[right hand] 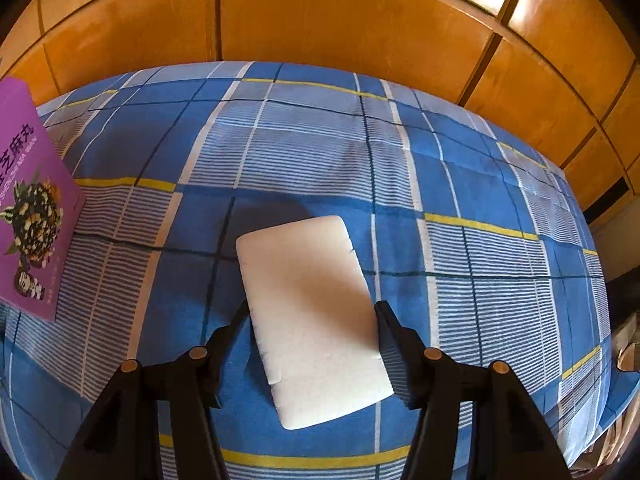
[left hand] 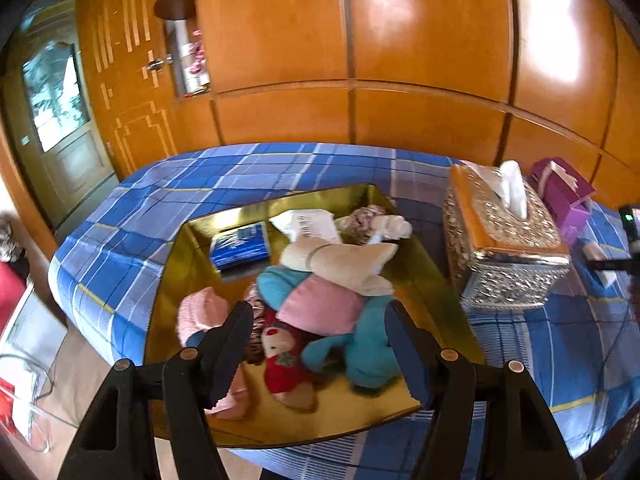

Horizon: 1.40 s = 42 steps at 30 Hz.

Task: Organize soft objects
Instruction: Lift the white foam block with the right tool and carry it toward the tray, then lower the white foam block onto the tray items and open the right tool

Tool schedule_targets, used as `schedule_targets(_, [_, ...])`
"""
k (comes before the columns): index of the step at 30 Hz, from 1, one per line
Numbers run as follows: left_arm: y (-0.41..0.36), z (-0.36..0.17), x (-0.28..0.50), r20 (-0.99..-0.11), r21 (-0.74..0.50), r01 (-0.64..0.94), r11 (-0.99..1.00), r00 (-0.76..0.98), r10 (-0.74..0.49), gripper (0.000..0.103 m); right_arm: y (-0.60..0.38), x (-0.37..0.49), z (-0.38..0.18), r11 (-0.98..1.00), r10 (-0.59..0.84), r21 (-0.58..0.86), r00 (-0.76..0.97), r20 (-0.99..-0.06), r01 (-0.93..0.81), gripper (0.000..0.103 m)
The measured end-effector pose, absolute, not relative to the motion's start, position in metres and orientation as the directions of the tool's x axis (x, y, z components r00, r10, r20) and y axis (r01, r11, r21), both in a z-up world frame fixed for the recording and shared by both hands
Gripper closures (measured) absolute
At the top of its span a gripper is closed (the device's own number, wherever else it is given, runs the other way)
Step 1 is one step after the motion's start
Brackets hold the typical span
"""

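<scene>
Gold tray (left hand: 404, 408) left of the silver tissue box (left hand: 504, 248) holds the soft toys (left hand: 320, 300), heaped under my left tongs (left hand: 320, 360), which hang spread and empty. Right of that box, the white pad (right hand: 312, 320) lies between my right tongs (right hand: 312, 328), its long axis running away from me, the jaws straddling it; whether they press it I cannot tell.

Open blue plaid cloth (right hand: 320, 152) beyond white pad (right hand: 312, 320).

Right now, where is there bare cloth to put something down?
Free: the plaid cloth beyond the white pad, right of the purple box. Crowded: the gold tray piled with plush toys, tissue box close beside it.
</scene>
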<state>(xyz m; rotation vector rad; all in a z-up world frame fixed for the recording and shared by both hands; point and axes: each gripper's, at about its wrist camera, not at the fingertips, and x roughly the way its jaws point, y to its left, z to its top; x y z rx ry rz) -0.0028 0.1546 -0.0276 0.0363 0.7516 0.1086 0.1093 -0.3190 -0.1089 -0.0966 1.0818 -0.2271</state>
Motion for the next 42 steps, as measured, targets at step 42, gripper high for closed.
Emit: schedule_targets(42, [0.163, -0.042, -0.012, -0.715, 0.030, -0.016, 0.999, 0.698, 0.033, 0.034, -0.040, 0.145, 0.099, 0.826, 0.334, -0.070, 0.585, -0.739, -0.560, 0.045])
